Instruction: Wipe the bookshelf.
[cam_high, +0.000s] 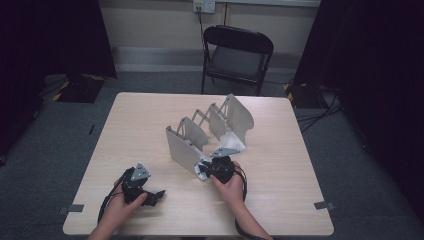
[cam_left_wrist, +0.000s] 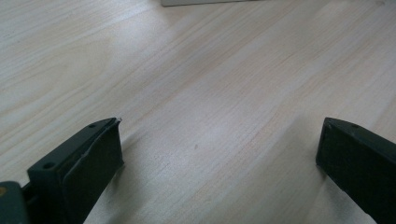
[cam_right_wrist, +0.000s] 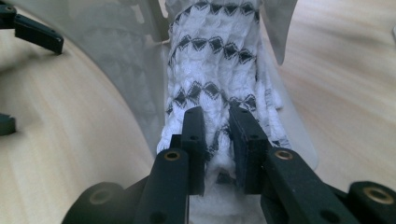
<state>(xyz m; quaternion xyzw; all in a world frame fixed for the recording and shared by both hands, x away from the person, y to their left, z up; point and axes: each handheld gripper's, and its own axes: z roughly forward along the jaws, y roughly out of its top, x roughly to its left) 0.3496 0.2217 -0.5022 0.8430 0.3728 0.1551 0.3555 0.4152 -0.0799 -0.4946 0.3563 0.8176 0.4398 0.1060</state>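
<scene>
A white knitted cloth with black diamond bands (cam_right_wrist: 215, 56) lies stretched between the curved plates of a grey metal rack (cam_right_wrist: 116, 42). My right gripper (cam_right_wrist: 215, 114) is shut on the near end of that cloth, pinching a fold between its pads. In the high view the right gripper (cam_high: 204, 169) sits at the rack's (cam_high: 210, 132) near end, where a bit of the cloth (cam_high: 199, 173) shows. My left gripper (cam_high: 158, 194) rests low over the table at the front left, jaws wide apart. Bare wood lies between the left gripper's (cam_left_wrist: 219, 128) fingers.
The wooden table (cam_high: 150, 115) has bare surface left of and behind the rack. A black folding chair (cam_high: 237, 55) stands beyond the far edge. Dark curtains hang at both sides, and cables lie on the grey floor at the right.
</scene>
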